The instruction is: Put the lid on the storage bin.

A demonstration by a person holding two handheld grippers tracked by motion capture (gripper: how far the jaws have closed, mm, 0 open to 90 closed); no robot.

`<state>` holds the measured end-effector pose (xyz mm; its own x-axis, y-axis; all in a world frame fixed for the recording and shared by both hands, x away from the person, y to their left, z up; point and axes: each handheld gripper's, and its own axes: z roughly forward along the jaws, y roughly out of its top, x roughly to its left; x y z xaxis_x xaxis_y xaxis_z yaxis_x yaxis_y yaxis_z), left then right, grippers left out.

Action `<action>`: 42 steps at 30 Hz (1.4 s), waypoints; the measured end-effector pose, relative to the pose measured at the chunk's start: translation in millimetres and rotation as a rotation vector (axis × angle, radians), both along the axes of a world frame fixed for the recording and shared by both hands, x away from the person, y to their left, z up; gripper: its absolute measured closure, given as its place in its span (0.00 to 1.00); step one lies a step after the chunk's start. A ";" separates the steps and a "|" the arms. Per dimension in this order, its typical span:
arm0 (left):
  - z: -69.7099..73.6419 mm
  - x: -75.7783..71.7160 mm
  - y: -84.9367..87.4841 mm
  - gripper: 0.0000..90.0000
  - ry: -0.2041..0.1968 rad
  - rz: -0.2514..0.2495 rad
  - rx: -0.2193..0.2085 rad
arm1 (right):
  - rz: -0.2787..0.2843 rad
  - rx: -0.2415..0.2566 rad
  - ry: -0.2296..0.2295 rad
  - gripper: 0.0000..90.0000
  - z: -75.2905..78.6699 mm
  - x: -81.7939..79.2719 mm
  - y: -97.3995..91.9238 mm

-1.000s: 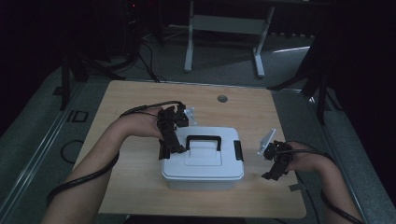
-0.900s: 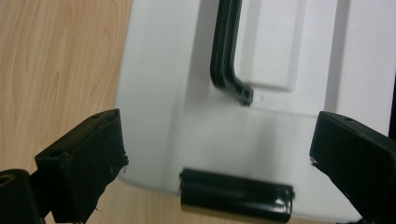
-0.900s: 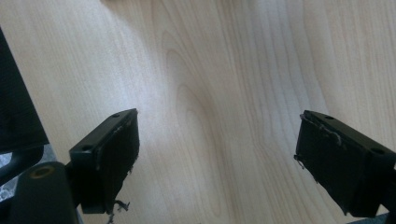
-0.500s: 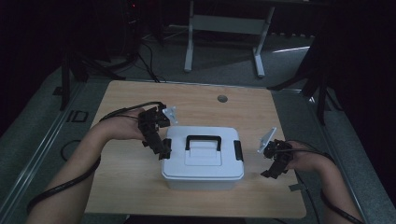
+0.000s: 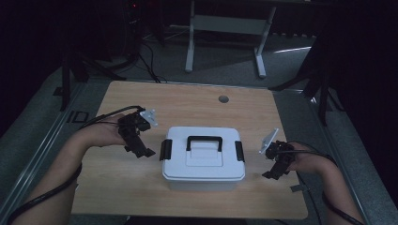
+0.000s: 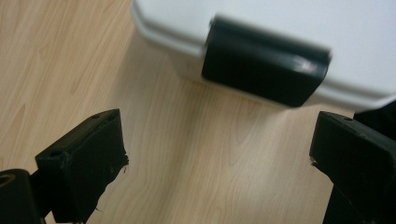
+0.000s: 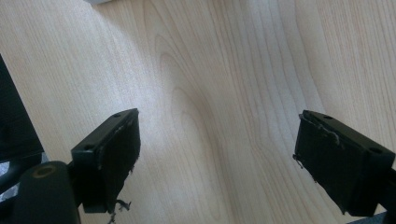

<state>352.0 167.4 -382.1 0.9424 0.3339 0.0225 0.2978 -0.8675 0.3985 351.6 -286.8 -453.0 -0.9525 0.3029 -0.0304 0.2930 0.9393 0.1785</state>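
A white lidded box with a black carry handle sits mid-table, a black latch on each short side. My left gripper hovers just left of the box, open. In the left gripper view the left latch lies ahead of my left gripper, between the jaws' line and apart from them. My right gripper stands to the right of the box near the right latch, open. In the right gripper view my right gripper has bare wood between its jaws.
The wooden table has a round cable hole at the back. Cables trail from both grippers over the table edges. Beyond the table stand a white desk frame and dark stands on the grey floor.
My left gripper has drawn back from the box's lid to the left side, down beside the left latch. The right gripper has stayed almost still.
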 end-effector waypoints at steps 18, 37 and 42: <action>-36.9 -10.4 47.7 0.03 0.057 0.085 -0.044 | -0.013 0.008 0.006 0.15 -4.8 -2.5 -5.3; -74.4 -20.2 75.1 0.03 0.105 0.126 -0.063 | -0.022 0.055 -0.036 0.15 -15.9 -4.7 -10.3; -85.7 -23.8 83.2 0.03 0.118 0.145 -0.072 | -0.048 0.091 -0.042 0.15 -18.6 -5.0 -14.3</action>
<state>328.2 250.5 -467.8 0.8790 0.4630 -0.1141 0.4658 -0.7827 0.4127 346.6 -301.1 -471.6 -0.9354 0.3512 -0.0405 0.3274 0.9039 0.2753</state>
